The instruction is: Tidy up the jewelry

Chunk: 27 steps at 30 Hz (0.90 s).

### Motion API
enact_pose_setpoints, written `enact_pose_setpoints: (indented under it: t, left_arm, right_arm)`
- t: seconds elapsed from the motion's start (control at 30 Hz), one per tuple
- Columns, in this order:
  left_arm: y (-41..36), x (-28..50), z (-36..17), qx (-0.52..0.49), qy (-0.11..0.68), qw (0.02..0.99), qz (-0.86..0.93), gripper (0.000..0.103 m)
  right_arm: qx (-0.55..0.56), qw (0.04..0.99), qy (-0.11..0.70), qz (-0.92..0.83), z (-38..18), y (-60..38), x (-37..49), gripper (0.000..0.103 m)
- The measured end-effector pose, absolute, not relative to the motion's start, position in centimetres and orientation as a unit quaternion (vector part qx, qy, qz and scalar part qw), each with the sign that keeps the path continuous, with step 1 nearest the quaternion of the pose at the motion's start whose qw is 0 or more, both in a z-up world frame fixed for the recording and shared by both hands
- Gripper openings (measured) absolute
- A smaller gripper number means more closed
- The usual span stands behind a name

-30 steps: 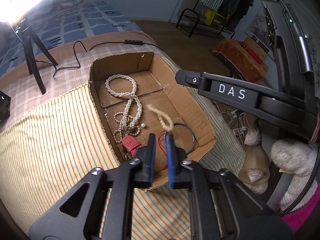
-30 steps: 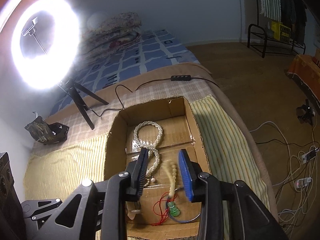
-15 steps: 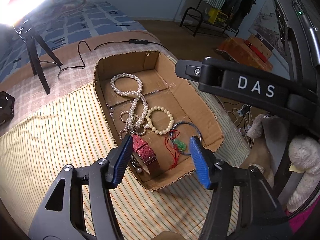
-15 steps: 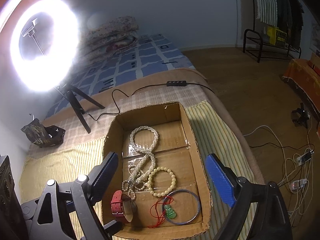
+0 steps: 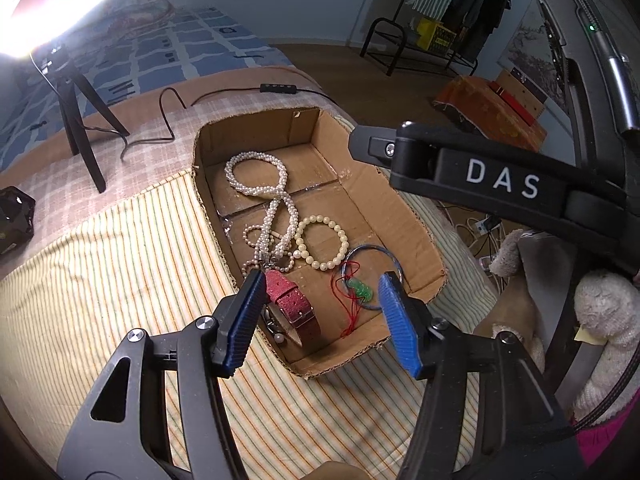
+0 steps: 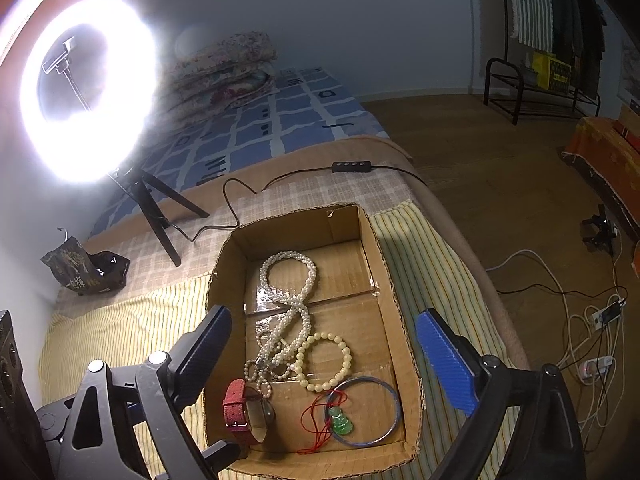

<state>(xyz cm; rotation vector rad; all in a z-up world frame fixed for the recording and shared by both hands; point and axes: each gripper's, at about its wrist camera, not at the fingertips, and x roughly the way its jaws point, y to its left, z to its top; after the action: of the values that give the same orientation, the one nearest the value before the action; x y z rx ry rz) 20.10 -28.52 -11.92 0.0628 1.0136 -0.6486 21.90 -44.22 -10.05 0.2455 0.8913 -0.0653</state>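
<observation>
The bed [image 6: 132, 320], under its striped cover, carries the cardboard box [image 6: 390, 280], and all the jewelry lies inside it. Left tool [image 5: 320, 320] hangs spread wide over the box's near end, gripping nothing; right tool [image 6: 324, 356] gapes too, empty above the box. Down in there, the long pearl necklace [image 6: 298, 304] loops from the far half toward the near. Beside it sits the cream bead bracelet [image 6: 326, 362], then the blue bangle [image 6: 374, 412] ringing the green pendant [image 6: 340, 422] on its red cord, and the red-strapped watch [image 6: 244, 410] by the left wall.
</observation>
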Motion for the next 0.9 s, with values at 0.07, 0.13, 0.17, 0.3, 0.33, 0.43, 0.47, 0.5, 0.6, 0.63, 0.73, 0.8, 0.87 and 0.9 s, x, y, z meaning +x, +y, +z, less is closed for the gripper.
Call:
enact_pose_setpoints:
  t: [0.07, 0.13, 0.17, 0.3, 0.33, 0.43, 0.47, 0.5, 0.6, 0.63, 0.73, 0.8, 0.87, 0.9]
  left_arm:
    - [-28.3, 19.8, -11.5, 0.033, 0.472, 0.827, -0.305, 0.06]
    - [-28.1, 19.5, -11.1, 0.033, 0.467, 0.83, -0.304, 0.06]
    - [-27.9, 19.3, -10.8, 0.034, 0.464, 0.831, -0.304, 0.06]
    - [-27.2, 18.5, -10.0, 0.038, 0.453, 0.839, -0.3, 0.06]
    - [-26.9, 18.2, -9.6, 0.038, 0.449, 0.841, -0.298, 0.06]
    - [-26.1, 17.3, -8.7, 0.041, 0.438, 0.849, -0.293, 0.06]
    - [-25.8, 17.0, -8.4, 0.041, 0.434, 0.852, -0.291, 0.06]
    - [-25.5, 16.7, -8.2, 0.041, 0.431, 0.854, -0.289, 0.06]
    - [-24.6, 15.6, -7.3, 0.045, 0.416, 0.864, -0.281, 0.06]
    - [-24.1, 15.1, -7.0, 0.047, 0.41, 0.868, -0.277, 0.06]
    - [-23.2, 14.0, -6.2, 0.049, 0.397, 0.875, -0.272, 0.06]
    - [-22.4, 13.2, -5.7, 0.052, 0.389, 0.88, -0.268, 0.06]
    - [-21.7, 12.5, -5.3, 0.056, 0.383, 0.883, -0.264, 0.061]
    - [-21.3, 12.2, -5.1, 0.058, 0.38, 0.885, -0.262, 0.064]
  right_arm:
    - [0.117, 0.895, 0.429, -0.032, -9.9, -44.1, 21.7, 0.095]
    - [0.115, 0.896, 0.428, -0.033, -9.7, -44.0, 21.4, 0.095]
    - [0.114, 0.896, 0.428, -0.034, -9.6, -43.9, 21.2, 0.095]
    - [0.108, 0.899, 0.422, -0.038, -8.8, -43.6, 20.2, 0.095]
    - [0.107, 0.9, 0.42, -0.039, -8.5, -43.5, 20.0, 0.095]
    - [0.105, 0.904, 0.413, -0.04, -7.6, -43.3, 19.2, 0.096]
    - [0.103, 0.906, 0.409, -0.04, -7.2, -43.1, 18.9, 0.097]
    - [0.099, 0.907, 0.406, -0.04, -6.9, -42.9, 18.5, 0.097]
    - [0.086, 0.912, 0.399, -0.042, -6.1, -42.2, 17.6, 0.098]
    - [0.081, 0.914, 0.396, -0.042, -5.8, -41.9, 17.3, 0.098]
    - [0.068, 0.919, 0.386, -0.04, -5.1, -41.0, 16.0, 0.1]
    - [0.058, 0.921, 0.382, -0.041, -4.6, -40.4, 15.4, 0.101]
    - [0.05, 0.924, 0.376, -0.044, -4.0, -39.9, 14.7, 0.102]
    - [0.048, 0.926, 0.371, -0.046, -3.8, -39.6, 14.2, 0.103]
